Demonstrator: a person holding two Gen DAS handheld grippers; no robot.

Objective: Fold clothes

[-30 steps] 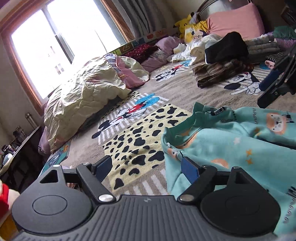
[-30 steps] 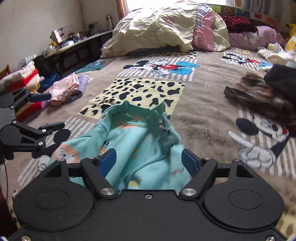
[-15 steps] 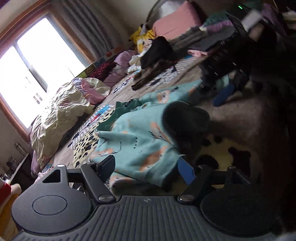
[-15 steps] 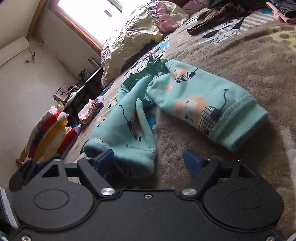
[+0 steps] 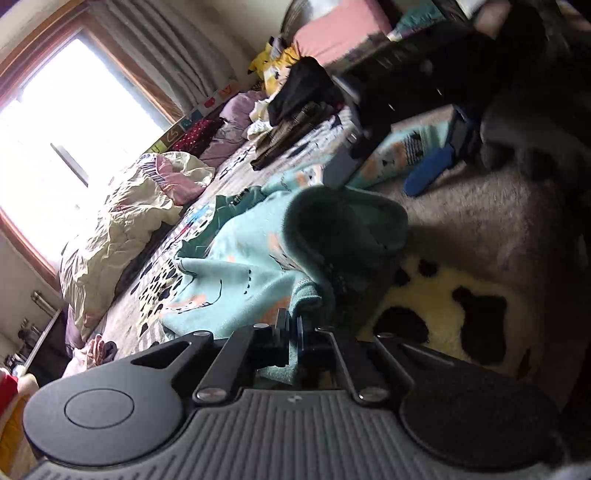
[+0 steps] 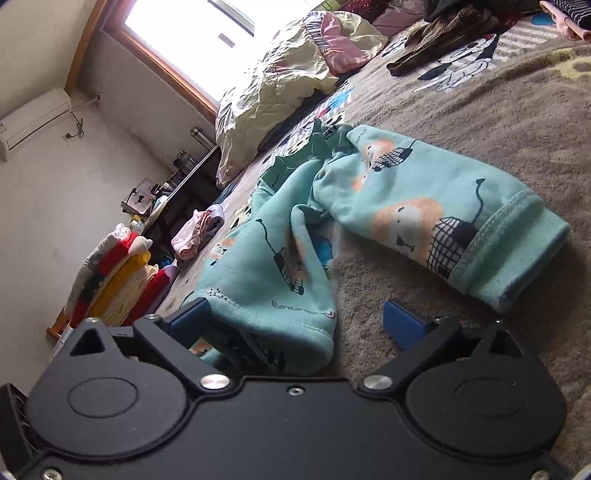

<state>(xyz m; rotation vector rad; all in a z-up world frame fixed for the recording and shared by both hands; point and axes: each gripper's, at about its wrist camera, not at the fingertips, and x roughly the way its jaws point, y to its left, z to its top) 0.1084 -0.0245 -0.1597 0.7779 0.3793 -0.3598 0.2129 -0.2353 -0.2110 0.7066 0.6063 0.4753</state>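
My left gripper [image 5: 293, 338] pinches the hem of a teal printed garment [image 6: 402, 206] spread on the bed's blanket [image 6: 491, 122]. My right gripper [image 6: 295, 321] sits spread wide, its fingers straddling another hem edge.

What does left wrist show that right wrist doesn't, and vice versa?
Left wrist only: the left gripper, fingers shut on the teal garment's hem; the right gripper seen from outside, its blue fingers open around a sleeve; a pink pillow.

Right wrist only: the open right gripper's own view with the garment's edge between its fingers; a wall air conditioner; a stack of folded clothes.

Both: the teal garment, the crumpled yellow quilt, the window, the brown blanket.
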